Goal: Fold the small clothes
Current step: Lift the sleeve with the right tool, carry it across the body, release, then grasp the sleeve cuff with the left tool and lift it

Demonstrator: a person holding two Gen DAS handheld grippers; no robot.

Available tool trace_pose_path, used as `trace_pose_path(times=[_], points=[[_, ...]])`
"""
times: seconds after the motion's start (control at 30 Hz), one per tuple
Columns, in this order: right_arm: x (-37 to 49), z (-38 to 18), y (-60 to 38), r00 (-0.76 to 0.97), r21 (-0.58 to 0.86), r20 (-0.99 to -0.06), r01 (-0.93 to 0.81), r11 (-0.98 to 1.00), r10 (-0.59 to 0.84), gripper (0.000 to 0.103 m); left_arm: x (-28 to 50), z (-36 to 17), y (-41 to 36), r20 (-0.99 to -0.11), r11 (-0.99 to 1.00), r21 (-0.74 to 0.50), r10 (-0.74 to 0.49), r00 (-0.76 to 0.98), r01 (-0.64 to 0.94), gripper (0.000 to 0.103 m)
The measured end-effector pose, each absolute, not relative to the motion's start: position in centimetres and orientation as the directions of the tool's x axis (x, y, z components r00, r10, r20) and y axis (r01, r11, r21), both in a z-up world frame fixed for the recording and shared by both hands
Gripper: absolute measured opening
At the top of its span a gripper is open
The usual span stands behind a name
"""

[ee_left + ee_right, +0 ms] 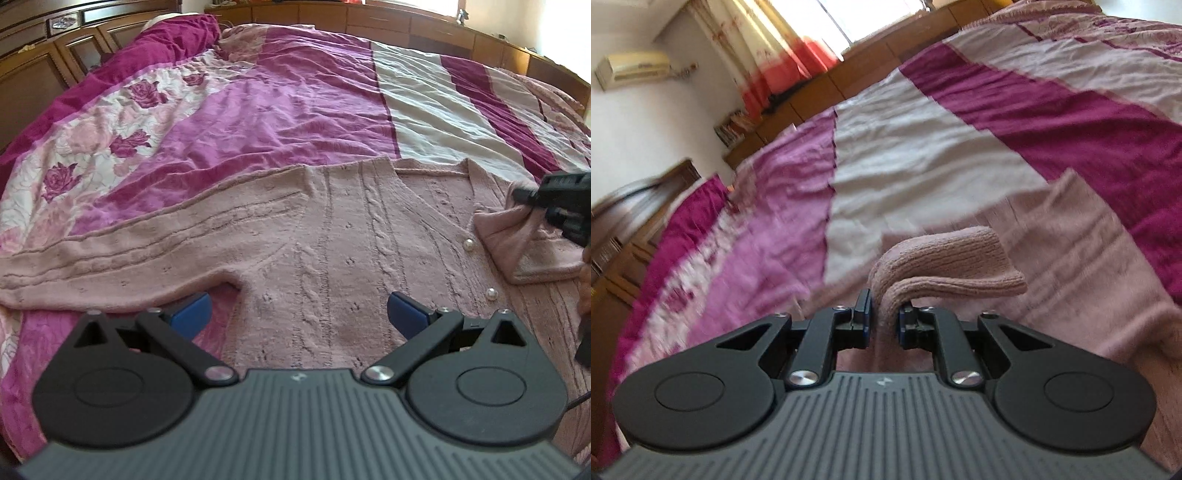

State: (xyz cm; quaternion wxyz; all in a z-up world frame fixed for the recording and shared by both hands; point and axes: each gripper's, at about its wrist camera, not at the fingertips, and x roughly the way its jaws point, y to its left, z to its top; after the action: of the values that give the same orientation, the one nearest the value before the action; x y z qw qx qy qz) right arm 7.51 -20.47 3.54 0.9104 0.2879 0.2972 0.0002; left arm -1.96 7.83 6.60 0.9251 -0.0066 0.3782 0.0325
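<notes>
A pale pink knitted cardigan (332, 236) with pearl buttons lies spread on the bed, one sleeve (122, 240) stretched out to the left. My left gripper (299, 314) is open and empty, low over the cardigan's body near the left armpit. My right gripper (884, 319) is shut on the ribbed cuff of the other sleeve (945, 266), which bunches up between the pads. In the left wrist view the right gripper (532, 203) holds that sleeve (517, 243) lifted over the cardigan's right front.
The bed is covered by a bedspread (295, 103) with magenta, purple and white stripes and a rose print at the left. Wooden cabinets (44, 62) run behind the bed. A curtain (768, 48) and an air conditioner (631, 68) are on the far wall.
</notes>
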Motion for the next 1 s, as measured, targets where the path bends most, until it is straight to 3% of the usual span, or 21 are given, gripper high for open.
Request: trace_pose_path(times=[0.17, 0.27, 0.33, 0.43, 0.63, 0.83, 1.0], points=[[6.9, 0.9, -20.6, 0.775, 0.512, -0.598, 0.175, 0.841, 0.203, 0.016, -1.6, 6.6, 6.5, -0.697, 1.000, 0.017, 0.030, 0.716, -0.025, 0.103], [6.5, 0.6, -21.1, 0.762, 0.530, -0.604, 0.165, 0.832, 0.234, 0.033, -1.2, 6.8, 5.2, -0.687, 0.999, 0.031, 0.015, 0.726, 0.008, 0.103], [6.0, 1.1, -21.7, 0.751, 0.555, -0.604, 0.154, 0.818, 0.269, 0.051, -0.7, 7.0, 4.2, -0.681, 0.998, 0.048, 0.005, 0.733, 0.038, 0.103], [4.6, 2.2, -22.6, 0.751, 0.566, -0.592, 0.130, 0.814, 0.291, 0.060, -0.1, 7.3, 2.6, -0.665, 0.994, 0.065, -0.022, 0.747, 0.087, 0.103], [0.8, 4.9, -25.5, 0.793, 0.540, -0.559, 0.128, 0.832, 0.241, 0.067, 1.1, 7.9, -1.2, -0.639, 0.981, 0.074, -0.090, 0.764, 0.178, 0.103], [-1.2, 5.2, -29.2, 0.816, 0.554, -0.551, 0.202, 0.807, 0.174, 0.067, 2.0, 7.8, -5.5, -0.605, 0.953, 0.107, -0.163, 0.779, 0.283, 0.103], [-1.6, 4.2, -31.1, 0.814, 0.583, -0.561, 0.259, 0.770, 0.151, 0.065, 2.8, 7.2, -8.9, -0.592, 0.922, 0.143, -0.211, 0.777, 0.359, 0.085]])
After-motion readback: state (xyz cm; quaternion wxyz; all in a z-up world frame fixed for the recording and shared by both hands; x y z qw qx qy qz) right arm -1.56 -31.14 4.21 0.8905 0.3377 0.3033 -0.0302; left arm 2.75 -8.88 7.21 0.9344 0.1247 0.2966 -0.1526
